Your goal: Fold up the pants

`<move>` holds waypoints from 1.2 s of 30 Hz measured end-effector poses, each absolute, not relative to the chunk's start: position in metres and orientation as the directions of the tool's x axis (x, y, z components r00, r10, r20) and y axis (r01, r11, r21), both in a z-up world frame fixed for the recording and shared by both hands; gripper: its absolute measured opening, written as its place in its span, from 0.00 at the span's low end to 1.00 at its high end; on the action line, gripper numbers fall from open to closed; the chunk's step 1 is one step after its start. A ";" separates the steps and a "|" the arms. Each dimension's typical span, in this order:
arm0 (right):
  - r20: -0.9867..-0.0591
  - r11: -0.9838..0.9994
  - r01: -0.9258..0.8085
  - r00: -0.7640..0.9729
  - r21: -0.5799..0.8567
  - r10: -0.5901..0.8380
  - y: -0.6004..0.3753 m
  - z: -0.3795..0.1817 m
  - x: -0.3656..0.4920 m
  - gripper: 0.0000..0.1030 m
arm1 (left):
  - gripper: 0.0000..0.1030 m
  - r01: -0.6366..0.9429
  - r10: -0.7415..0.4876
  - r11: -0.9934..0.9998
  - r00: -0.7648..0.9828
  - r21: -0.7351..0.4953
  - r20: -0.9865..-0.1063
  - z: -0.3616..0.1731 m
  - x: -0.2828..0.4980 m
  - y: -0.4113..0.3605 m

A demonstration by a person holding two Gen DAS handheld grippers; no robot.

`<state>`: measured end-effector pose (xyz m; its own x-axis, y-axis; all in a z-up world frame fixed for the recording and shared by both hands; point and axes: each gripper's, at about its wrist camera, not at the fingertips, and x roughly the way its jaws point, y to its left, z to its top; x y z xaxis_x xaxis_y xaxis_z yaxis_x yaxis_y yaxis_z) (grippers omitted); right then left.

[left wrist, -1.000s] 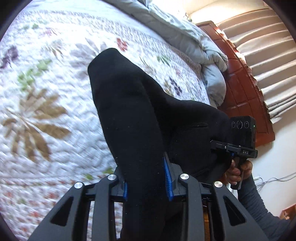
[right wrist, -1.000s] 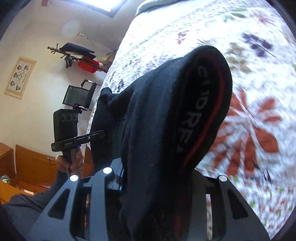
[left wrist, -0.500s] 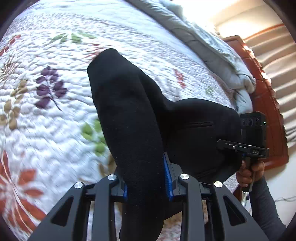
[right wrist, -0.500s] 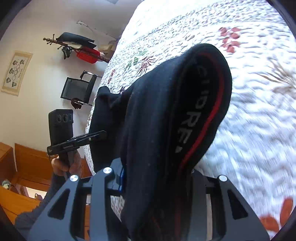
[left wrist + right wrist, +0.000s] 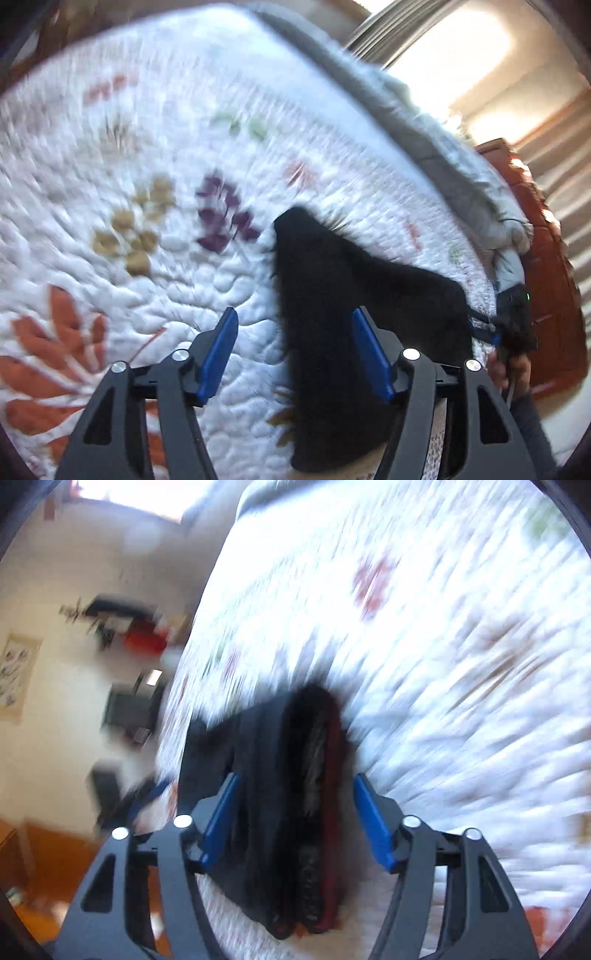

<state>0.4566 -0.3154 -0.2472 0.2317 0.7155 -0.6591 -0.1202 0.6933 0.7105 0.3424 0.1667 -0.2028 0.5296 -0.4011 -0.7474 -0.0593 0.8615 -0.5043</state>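
Note:
The black pants lie folded on the white floral quilt. My left gripper hangs over their left end, its jaws opening; the cloth lies between the blue pads, close to the right pad and well apart from the left. In the blurred right wrist view the red-striped waistband end of the pants lies between the opening jaws of my right gripper, and the pads do not squeeze it. The other gripper shows at the right edge of the left wrist view, in a hand.
A grey duvet is bunched along the far edge of the bed, against a red-brown wooden headboard and curtains. Beyond the bed's left side stand a dark chair and a rack with a red bag.
Both grippers were shut on the lifted pants; now their jaws have spread and the pants lie on the quilt. Both hands have swept across the bed, and the views are blurred.

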 end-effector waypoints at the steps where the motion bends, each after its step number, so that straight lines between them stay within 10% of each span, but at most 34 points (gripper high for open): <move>1: -0.635 0.683 -0.135 0.276 0.717 0.721 -0.321 -0.234 0.457 0.45 | 0.67 -0.016 -0.411 0.863 0.559 -0.505 -0.720 -0.188 0.330 0.159; 5: -0.480 0.530 -0.224 0.240 0.818 0.844 -0.286 -0.201 0.472 0.36 | 0.70 0.154 -0.552 0.810 0.526 -0.565 -0.648 -0.179 0.305 0.115; 8: -0.539 0.557 -0.169 0.143 0.813 0.830 -0.248 -0.238 0.489 0.34 | 0.70 0.185 -0.594 0.793 0.449 -0.580 -0.668 -0.202 0.307 0.079; 11: -0.612 0.623 -0.051 0.137 0.781 0.779 -0.266 -0.293 0.499 0.00 | 0.69 0.123 -0.615 0.773 0.386 -0.622 -0.688 -0.240 0.309 0.070; 14: -0.563 0.569 -0.005 0.132 0.822 0.815 -0.282 -0.310 0.503 0.00 | 0.68 0.108 -0.628 0.758 0.387 -0.644 -0.675 -0.252 0.312 0.071; 18: -0.503 0.528 -0.117 0.188 0.841 0.844 -0.288 -0.256 0.474 0.26 | 0.73 0.091 -0.650 0.730 0.396 -0.677 -0.648 -0.251 0.309 0.078; 25: -0.507 0.517 -0.151 0.103 0.843 0.856 -0.283 -0.257 0.384 0.22 | 0.89 0.078 -0.655 0.716 0.419 -0.694 -0.629 -0.248 0.296 0.084; 28: -0.557 0.568 -0.074 0.128 0.820 0.820 -0.302 -0.287 0.377 0.02 | 0.90 0.043 -0.632 0.734 0.407 -0.677 -0.660 -0.238 0.294 0.080; 32: -0.588 0.626 -0.099 0.257 0.773 0.767 -0.314 -0.232 0.346 0.64 | 0.96 0.043 -0.501 0.838 0.459 -0.544 -0.734 -0.192 0.261 0.072; 36: -0.762 0.870 -0.229 0.420 0.438 0.494 -0.290 -0.144 0.260 0.92 | 0.96 0.047 -0.204 0.975 0.583 -0.218 -0.787 -0.124 0.187 0.039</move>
